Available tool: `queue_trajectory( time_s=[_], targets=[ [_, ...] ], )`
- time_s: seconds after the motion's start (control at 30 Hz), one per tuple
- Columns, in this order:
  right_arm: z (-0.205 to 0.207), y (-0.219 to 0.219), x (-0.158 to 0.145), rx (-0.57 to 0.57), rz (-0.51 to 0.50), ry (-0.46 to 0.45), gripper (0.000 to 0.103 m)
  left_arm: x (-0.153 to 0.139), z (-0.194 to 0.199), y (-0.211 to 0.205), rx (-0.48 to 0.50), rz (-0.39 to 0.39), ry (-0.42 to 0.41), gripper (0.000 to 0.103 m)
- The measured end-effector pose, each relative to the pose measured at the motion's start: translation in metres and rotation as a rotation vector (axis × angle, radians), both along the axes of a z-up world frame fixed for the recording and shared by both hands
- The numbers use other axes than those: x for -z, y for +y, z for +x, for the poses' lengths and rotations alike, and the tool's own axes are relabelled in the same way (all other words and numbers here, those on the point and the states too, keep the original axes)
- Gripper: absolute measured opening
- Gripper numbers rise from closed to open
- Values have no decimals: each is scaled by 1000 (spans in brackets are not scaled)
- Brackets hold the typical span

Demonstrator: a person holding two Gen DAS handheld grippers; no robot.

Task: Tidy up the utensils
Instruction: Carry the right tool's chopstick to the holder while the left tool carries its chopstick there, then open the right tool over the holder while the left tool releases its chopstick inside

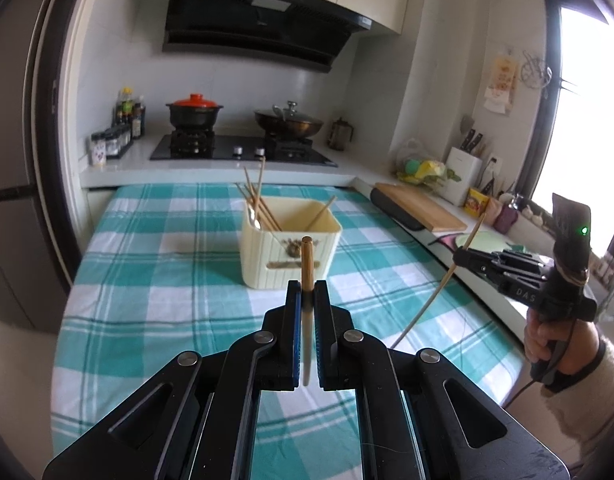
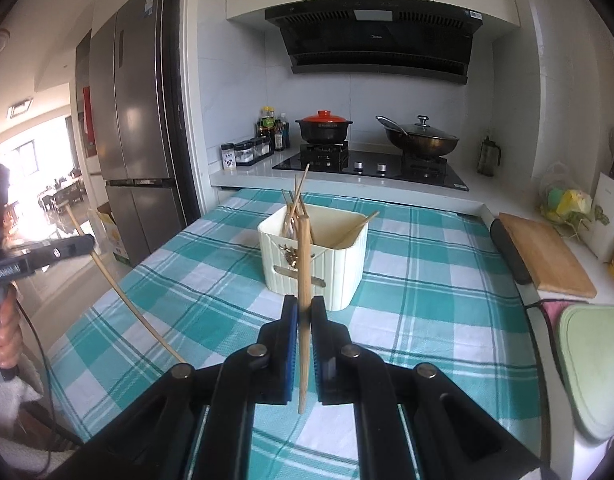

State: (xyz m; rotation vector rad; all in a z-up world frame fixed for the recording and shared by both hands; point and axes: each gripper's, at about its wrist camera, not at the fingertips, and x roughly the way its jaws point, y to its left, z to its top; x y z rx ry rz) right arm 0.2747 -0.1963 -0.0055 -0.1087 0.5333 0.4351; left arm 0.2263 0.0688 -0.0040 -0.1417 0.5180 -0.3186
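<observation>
- Left wrist view, far left of the frame: a dark doorframe edge; beside it, on the white counter, a row of small spice jars (image 1: 109, 145) and dark sauce bottles (image 1: 130, 111).
- Upper centre: a black pot with an orange-red lid (image 1: 194, 110) and a dark wok with a glass lid (image 1: 289, 121) sit on the black gas hob.
- Centre: a cream ribbed plastic utensil box (image 1: 287, 244) stands on the table under a teal-and-white checked cloth (image 1: 155, 280). Several wooden chopsticks (image 1: 259, 204) lean in its left corner and one more leans at the right.
- Lower centre: the left claw (image 1: 307, 288) is clamped on a thin wooden chopstick (image 1: 307, 264) that stands nearly upright, its tip in front of the box.
- Right edge: the right claw (image 1: 461, 258) is closed around a second long wooden chopstick (image 1: 439, 288), slanted above the cloth. A pale wooden cutting board (image 1: 421, 207) lies on the counter behind.
- Right wrist view, left edge: the left claw (image 2: 89, 245) pinches its chopstick (image 2: 123, 294); behind stands a steel fridge (image 2: 135, 120).
- Centre: the right claw (image 2: 304, 308) grips its chopstick (image 2: 303, 272) upright, just before the box (image 2: 339, 264).
</observation>
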Motion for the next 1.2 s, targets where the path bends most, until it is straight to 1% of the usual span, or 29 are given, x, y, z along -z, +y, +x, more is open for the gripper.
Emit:
queue_trajectory(
  time_s=[0.07,0.13,0.2,0.23,0.33,0.4,0.5,0.53,0.57,0.67,0.7,0.77,0.83,0.9,0.97,1.07,1.1,1.13,1.17,1.2],
  targets=[
    [11,2,-5,-1,-16,1,7,-13,9,3,-4,5,-15,4],
    [22,4,-19,2,-23,-35,7,-35,19,7,-12,5,-54,4],
    [33,5,-41,4,-13,-94,7,-56,28,9,-22,4,-103,4],
    [38,6,-50,5,-5,-120,7,-73,36,10,-36,9,-142,4],
    [58,12,-83,8,17,-222,7,-104,64,9,-72,3,-217,4],
    [73,20,-99,5,30,-287,7,-117,91,6,-98,-14,-246,4],
    [98,34,-107,-6,40,-322,7,-119,133,-1,-109,-25,-224,4],
    [113,41,-105,-8,34,-314,7,-114,154,-6,-109,-17,-193,4],
    [125,45,-101,-15,32,-291,7,-110,167,-9,-107,-9,-172,4],
    [167,55,-77,-26,24,-183,7,-85,216,-22,-86,30,-64,4],
    [177,56,-69,-31,20,-158,7,-73,234,-26,-76,43,-11,4],
    [204,60,-47,-48,8,-64,7,-54,259,-31,-60,54,70,4],
    [226,63,-29,-61,10,24,7,-33,280,-35,-51,64,149,4],
    [245,68,-11,-68,2,105,7,-17,294,-36,-46,73,202,4],
    [258,73,2,-73,-24,165,7,-2,304,-36,-42,78,245,4],
    [276,80,15,-72,-53,212,8,12,316,-39,-39,87,290,5],
    [283,81,18,-73,-38,235,9,12,314,-38,-53,96,294,8],
    [289,79,18,-64,-15,247,21,8,311,-37,-71,105,287,18],
    [290,76,15,-48,5,251,28,2,307,-34,-79,104,272,26],
    [288,69,5,-20,43,230,37,-9,298,-28,-91,99,239,46]
  ],
)
